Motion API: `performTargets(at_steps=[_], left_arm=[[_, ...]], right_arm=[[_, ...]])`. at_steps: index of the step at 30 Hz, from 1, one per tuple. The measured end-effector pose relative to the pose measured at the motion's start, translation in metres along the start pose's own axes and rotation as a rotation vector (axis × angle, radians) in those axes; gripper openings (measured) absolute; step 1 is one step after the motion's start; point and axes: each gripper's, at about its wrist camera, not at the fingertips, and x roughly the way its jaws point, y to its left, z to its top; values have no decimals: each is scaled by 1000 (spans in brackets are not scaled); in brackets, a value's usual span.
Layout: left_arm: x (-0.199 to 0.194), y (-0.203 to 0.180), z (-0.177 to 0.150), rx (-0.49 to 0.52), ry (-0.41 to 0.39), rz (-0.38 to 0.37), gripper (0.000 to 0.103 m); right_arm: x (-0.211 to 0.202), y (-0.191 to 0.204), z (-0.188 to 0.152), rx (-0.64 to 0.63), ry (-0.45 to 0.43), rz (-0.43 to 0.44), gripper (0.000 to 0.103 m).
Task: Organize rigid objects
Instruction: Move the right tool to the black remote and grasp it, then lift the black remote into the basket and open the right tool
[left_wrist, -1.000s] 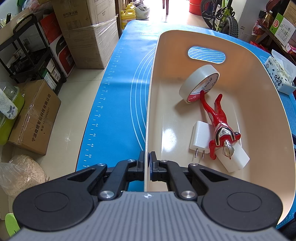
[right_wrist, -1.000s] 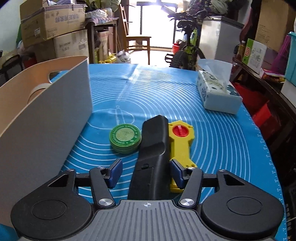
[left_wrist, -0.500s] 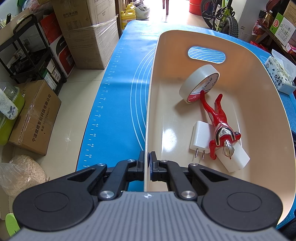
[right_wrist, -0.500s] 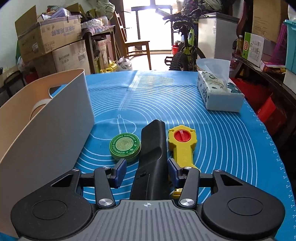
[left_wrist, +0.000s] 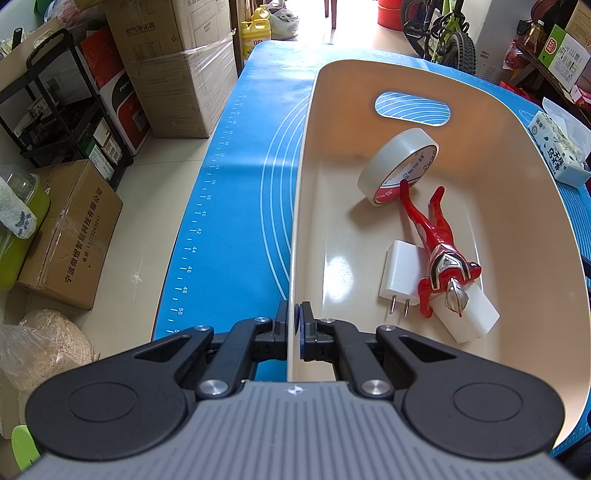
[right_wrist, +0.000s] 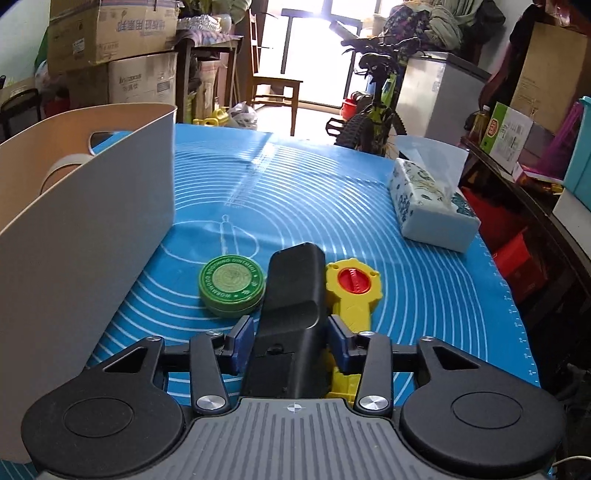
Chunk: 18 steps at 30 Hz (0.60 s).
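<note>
My left gripper is shut on the near left wall of a beige basket. Inside the basket lie a tape roll, a red toy figure, a white charger and a white block. My right gripper straddles a black plastic device on the blue mat. Its jaws are opening, and the blue pads stand a little off the device's sides. A green round tin lies left of the device and a yellow toy with a red knob lies right of it.
The basket's grey outer wall rises close on the left of the right gripper. A tissue box sits at the mat's far right. Cardboard boxes and a rack stand on the floor left of the table.
The right jaws narrowed onto the black device half a second ago and have widened again, and that view has tipped slightly. The left gripper and basket have not moved.
</note>
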Motion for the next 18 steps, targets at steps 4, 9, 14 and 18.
performTargets(at_steps=[4,9,14,18], left_arm=[[0,0,0,0,0,0,6],[0,0,0,0,0,0,6],[0,0,0,0,0,1,6],[0,0,0,-1,0,0,6]], right_arm=[[-1,6,-4,-44,-6,4,66],[0,13,-6,-86,-17,-7,69],[-5,9,-5,-55,-11,7,61],[-5,6,-4,-42,7,27,53]])
